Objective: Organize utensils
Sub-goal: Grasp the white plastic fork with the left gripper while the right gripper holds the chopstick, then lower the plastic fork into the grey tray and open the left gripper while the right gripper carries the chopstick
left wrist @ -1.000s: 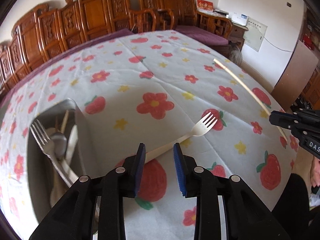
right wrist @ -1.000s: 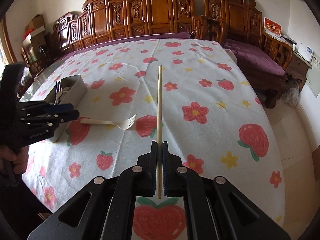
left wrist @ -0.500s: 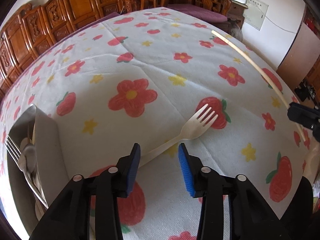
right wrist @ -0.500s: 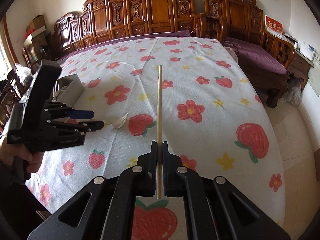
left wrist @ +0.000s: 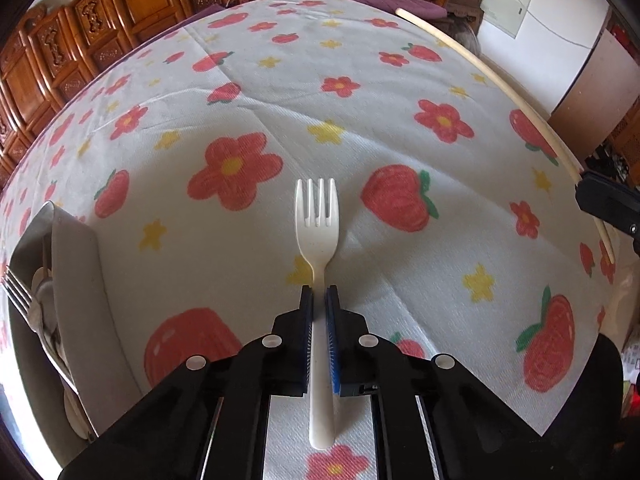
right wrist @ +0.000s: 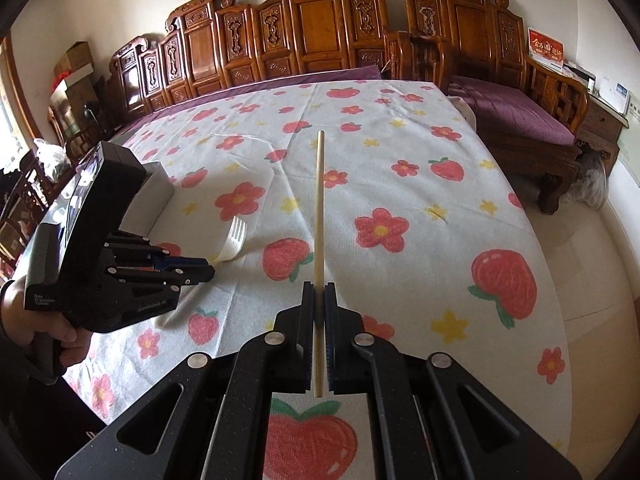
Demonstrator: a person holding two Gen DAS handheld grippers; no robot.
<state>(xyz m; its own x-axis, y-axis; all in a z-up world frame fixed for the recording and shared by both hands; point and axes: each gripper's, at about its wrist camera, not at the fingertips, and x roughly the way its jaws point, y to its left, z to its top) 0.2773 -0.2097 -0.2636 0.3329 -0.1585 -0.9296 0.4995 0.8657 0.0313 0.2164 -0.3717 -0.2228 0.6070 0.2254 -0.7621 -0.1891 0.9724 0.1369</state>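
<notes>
My left gripper (left wrist: 319,294) is shut on the handle of a cream plastic fork (left wrist: 317,224), tines pointing away over the flowered tablecloth. In the right wrist view the left gripper (right wrist: 200,270) sits at the left with the fork (right wrist: 233,240) sticking out of it. My right gripper (right wrist: 319,290) is shut on a long wooden chopstick (right wrist: 319,200), held above the cloth and pointing forward. The chopstick (left wrist: 500,84) also crosses the right side of the left wrist view.
A metal utensil tray (left wrist: 76,280) at the left edge of the table holds a metal fork (left wrist: 18,288), spoons and other utensils. The same tray (right wrist: 158,196) shows behind the left gripper. Carved wooden chairs (right wrist: 312,36) line the far side. The table's right edge drops to the floor.
My left gripper has moved in over the fork's handle and shut on it; the fork now lines up straight between the jaws. The right gripper still holds the chopstick.
</notes>
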